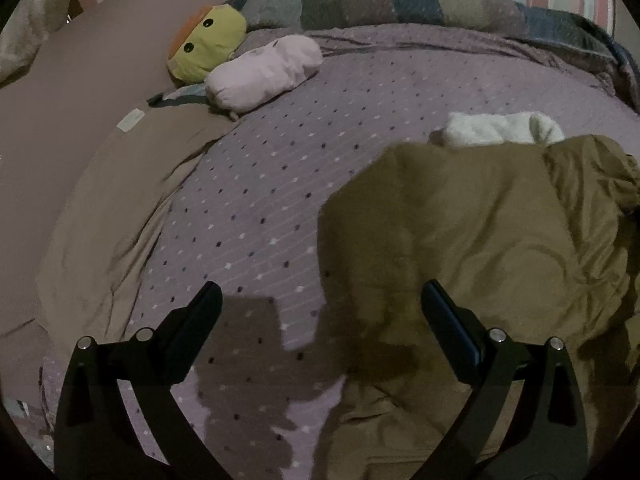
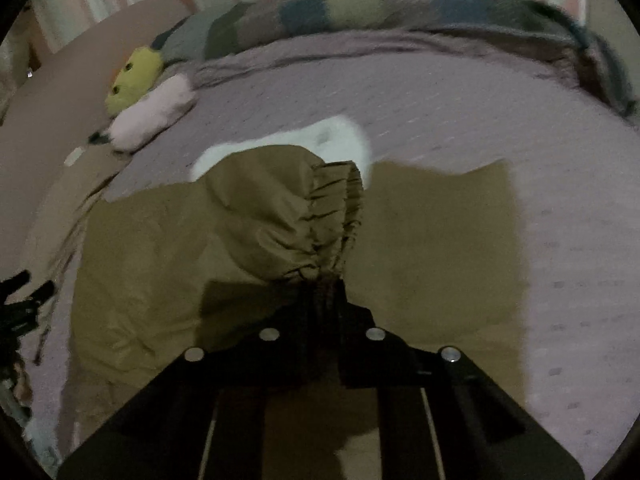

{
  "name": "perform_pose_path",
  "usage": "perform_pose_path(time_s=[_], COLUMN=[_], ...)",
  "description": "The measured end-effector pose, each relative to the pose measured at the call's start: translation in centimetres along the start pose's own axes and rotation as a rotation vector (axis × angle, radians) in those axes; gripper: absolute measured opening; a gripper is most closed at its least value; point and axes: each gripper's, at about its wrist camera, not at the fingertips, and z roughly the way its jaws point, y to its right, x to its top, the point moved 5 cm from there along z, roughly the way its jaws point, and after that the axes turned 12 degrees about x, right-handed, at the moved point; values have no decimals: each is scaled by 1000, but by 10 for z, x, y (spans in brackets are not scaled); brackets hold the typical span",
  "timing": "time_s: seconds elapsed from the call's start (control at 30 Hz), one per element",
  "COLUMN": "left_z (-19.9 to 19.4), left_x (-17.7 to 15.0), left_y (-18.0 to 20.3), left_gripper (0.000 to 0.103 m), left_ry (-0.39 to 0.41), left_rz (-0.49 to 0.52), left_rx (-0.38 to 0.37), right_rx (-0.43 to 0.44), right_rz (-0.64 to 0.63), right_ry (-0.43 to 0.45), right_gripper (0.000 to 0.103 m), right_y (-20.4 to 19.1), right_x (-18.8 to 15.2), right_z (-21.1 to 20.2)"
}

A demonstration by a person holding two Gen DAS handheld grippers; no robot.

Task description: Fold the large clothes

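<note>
An olive-brown jacket (image 1: 472, 240) lies spread on the purple dotted bedspread (image 1: 280, 168), with a white fleecy lining (image 1: 500, 128) showing at its far edge. My left gripper (image 1: 320, 300) hovers open over the jacket's left edge, nothing between its fingers. In the right wrist view the jacket (image 2: 440, 240) covers the middle of the bed, and my right gripper (image 2: 322, 280) is shut on its gathered elastic cuff (image 2: 336, 216), the sleeve lifted and bunched above the fingers. The white lining (image 2: 320, 140) shows behind the sleeve. The left gripper's fingers (image 2: 24, 292) peek in at the left edge.
A yellow plush toy (image 1: 208, 48) and a pink plush (image 1: 260, 76) lie at the far left of the bed. A patchwork blanket (image 1: 380, 4) runs along the far edge under a striped wall. A tan sheet (image 1: 120, 200) hangs down the bed's left side.
</note>
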Motion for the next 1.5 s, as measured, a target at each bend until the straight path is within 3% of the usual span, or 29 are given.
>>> perform_pose_path(time_s=[0.17, 0.37, 0.47, 0.53, 0.63, 0.7, 0.73, 0.83, 1.1, 1.27, 1.5], left_z=[-14, -20, -21, -21, -22, -24, -25, -26, -37, -26, -5], left_x=[4, -2, -3, -3, 1, 2, 1, 0, 0, 0, 0], left_y=[25, 55, 65, 68, 74, 78, 80, 87, 100, 101, 101], left_gripper=[99, 99, 99, 99, 99, 99, 99, 99, 99, 99, 99], left_ry=[21, 24, 32, 40, 55, 68, 69, 65, 112, 97, 81], left_rz=[22, 60, 74, 72, 64, 57, 53, 43, 22, -46, -48], left_rx=[-16, -31, -30, -29, -40, -44, -52, -79, -83, -104, -85], right_rx=[-60, -70, -74, -83, -62, -34, -30, -22, -1, -7, 10], right_rz=[35, 26, 17, 14, 39, 67, 76, 66, 2, -17, -17], right_ry=[-37, -88, -90, -65, -1, 61, 81, 123, 125, 136, 164], right_gripper=[11, 12, 20, 32, 38, 53, 55, 56, 56, 57, 57], right_y=[49, 62, 67, 70, 72, 73, 72, 65, 32, 25, 23], right_x=[-11, -47, -51, -48, -36, -29, -27, -18, -17, -21, -25], right_z=[-20, -9, -9, -14, -28, -40, -44, -50, -28, -14, 1])
